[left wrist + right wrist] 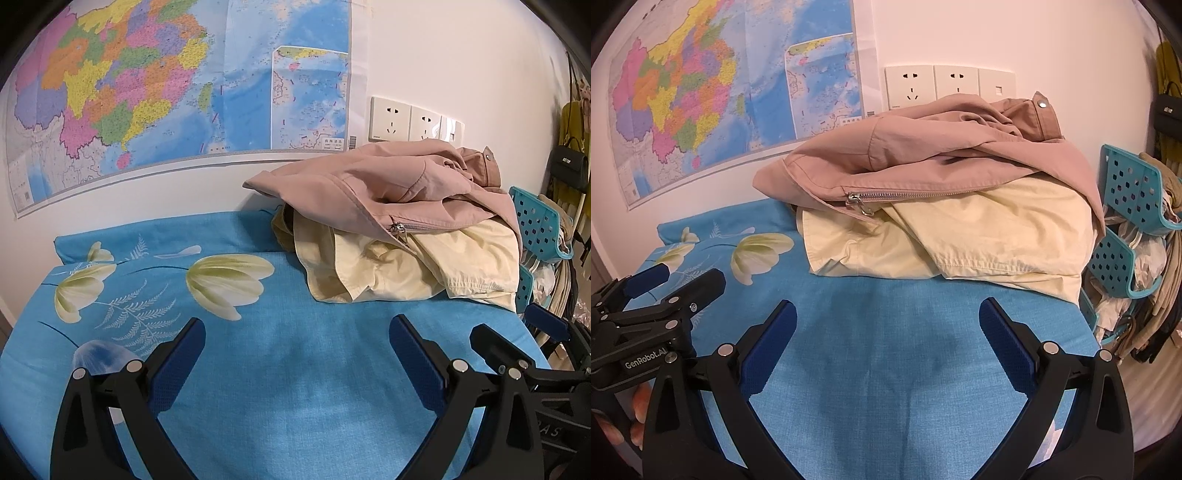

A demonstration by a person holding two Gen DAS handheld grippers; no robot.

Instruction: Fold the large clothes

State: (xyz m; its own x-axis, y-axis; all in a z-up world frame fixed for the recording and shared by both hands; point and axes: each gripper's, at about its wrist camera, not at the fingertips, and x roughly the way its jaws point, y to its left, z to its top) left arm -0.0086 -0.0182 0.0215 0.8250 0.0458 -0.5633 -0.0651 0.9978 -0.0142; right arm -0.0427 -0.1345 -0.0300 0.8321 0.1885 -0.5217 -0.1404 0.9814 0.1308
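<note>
A pink zip jacket (388, 181) lies crumpled on top of a pale yellow garment (402, 266) at the far right of the blue flowered table cover (258, 350). The pile also shows in the right wrist view, jacket (923, 162) over yellow garment (979, 236). My left gripper (297, 328) is open and empty, low over the cover, short of the pile. My right gripper (886, 314) is open and empty, just in front of the yellow garment. Each gripper shows at the edge of the other's view, the right one (517, 343) and the left one (679, 284).
A wall with a large map (166, 92) and sockets (406, 120) stands right behind the table. A teal perforated rack (1126, 206) with bags and cloths stands off the table's right edge. The cover (886, 369) ends at that edge.
</note>
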